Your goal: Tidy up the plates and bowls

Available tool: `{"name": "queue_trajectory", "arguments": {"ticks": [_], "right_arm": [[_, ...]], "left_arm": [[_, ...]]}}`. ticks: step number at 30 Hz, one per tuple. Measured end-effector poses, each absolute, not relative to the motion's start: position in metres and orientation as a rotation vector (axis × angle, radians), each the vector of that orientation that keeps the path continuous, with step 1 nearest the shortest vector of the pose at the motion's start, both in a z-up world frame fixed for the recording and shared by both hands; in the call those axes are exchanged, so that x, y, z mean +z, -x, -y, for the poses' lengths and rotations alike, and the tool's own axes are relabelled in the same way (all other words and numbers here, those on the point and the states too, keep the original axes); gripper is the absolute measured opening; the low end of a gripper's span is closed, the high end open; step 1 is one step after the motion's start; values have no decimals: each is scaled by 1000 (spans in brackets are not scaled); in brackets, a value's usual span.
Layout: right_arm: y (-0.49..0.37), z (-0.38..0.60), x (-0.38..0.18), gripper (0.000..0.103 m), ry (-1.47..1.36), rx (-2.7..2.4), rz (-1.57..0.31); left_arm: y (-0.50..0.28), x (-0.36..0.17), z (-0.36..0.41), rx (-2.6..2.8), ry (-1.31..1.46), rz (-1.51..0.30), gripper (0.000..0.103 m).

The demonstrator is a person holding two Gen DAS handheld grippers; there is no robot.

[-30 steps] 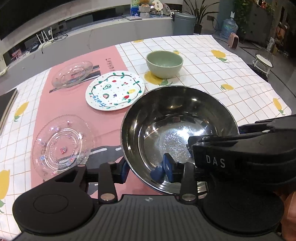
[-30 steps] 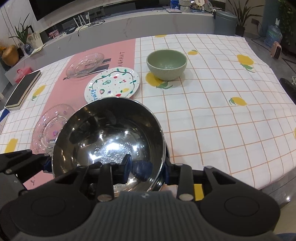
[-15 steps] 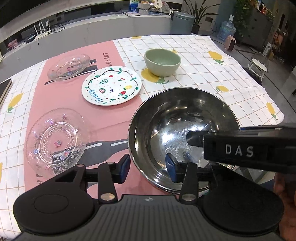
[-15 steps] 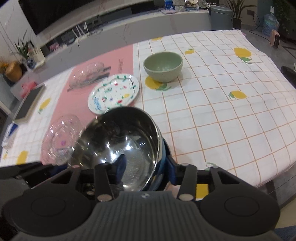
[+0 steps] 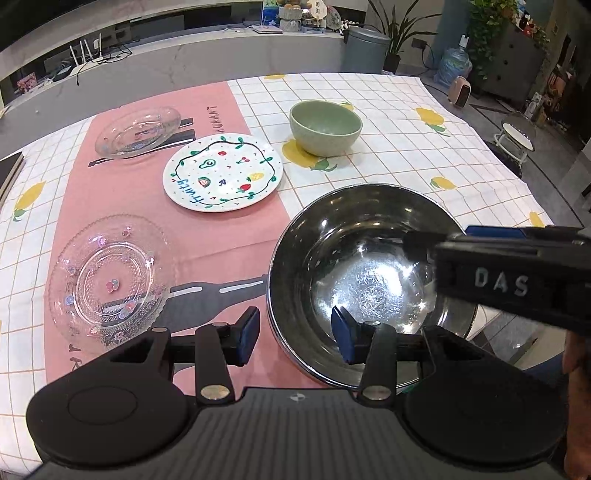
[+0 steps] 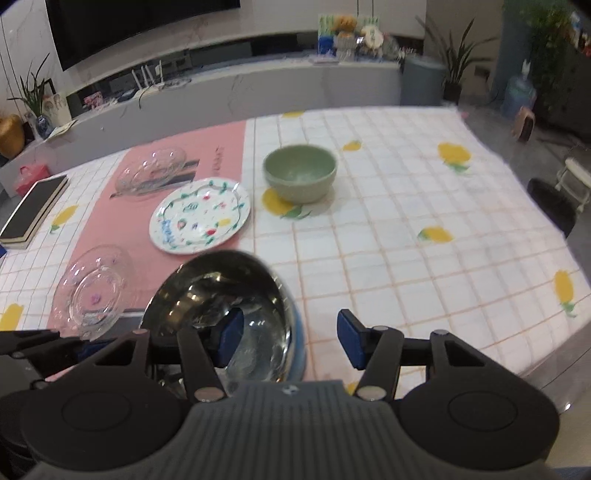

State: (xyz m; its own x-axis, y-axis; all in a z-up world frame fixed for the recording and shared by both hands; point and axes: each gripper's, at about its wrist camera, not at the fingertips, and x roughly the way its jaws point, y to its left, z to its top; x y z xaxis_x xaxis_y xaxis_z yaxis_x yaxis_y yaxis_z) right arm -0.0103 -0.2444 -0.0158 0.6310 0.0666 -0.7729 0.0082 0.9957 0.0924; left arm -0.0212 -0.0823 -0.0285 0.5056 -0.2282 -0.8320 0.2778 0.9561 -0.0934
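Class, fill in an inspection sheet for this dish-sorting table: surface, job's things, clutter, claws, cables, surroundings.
surface: lemon-print tablecloth, pink runner.
job's things: steel bowl, green bowl, painted plate, near glass plate, far glass plate.
clutter: book at the table's edge.
claws: left claw open astride the steel bowl's rim; right claw closing, rim between its pads, not gripped.
cables: cords on the back counter.
surroundings: bin, plant, television.

We read "DAS" on the right gripper point(image 5: 517, 284) body, "Fruity" in blue on the painted plate point(image 5: 223, 172); pink cloth point(image 5: 110, 192) lettering too small to read.
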Motion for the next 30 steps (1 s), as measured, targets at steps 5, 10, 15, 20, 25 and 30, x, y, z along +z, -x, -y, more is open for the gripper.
{"name": "queue_trajectory", "arguments": {"ticks": [5, 10, 15, 20, 25, 30], "right_arm": [[8, 245, -19, 5, -62, 34, -911], [2, 245, -37, 2, -55, 31, -996], [2, 247, -36, 23, -93, 36, -1011], [-2, 249, -42, 43, -134, 37, -1034], [-8, 251, -61, 27, -213, 70, -1130], [-20, 247, -62, 25, -238, 52, -1118]], "left_arm": [[22, -25, 80, -303, -43, -986, 51], [21, -24, 80, -306, -41, -981, 54], [21, -26, 80, -306, -41, -987, 54], [17, -33, 76, -302, -15, -1011, 54], [13, -42, 79, -306, -1, -1039, 45], [3, -42, 81, -259, 3, -1002, 43]]}}
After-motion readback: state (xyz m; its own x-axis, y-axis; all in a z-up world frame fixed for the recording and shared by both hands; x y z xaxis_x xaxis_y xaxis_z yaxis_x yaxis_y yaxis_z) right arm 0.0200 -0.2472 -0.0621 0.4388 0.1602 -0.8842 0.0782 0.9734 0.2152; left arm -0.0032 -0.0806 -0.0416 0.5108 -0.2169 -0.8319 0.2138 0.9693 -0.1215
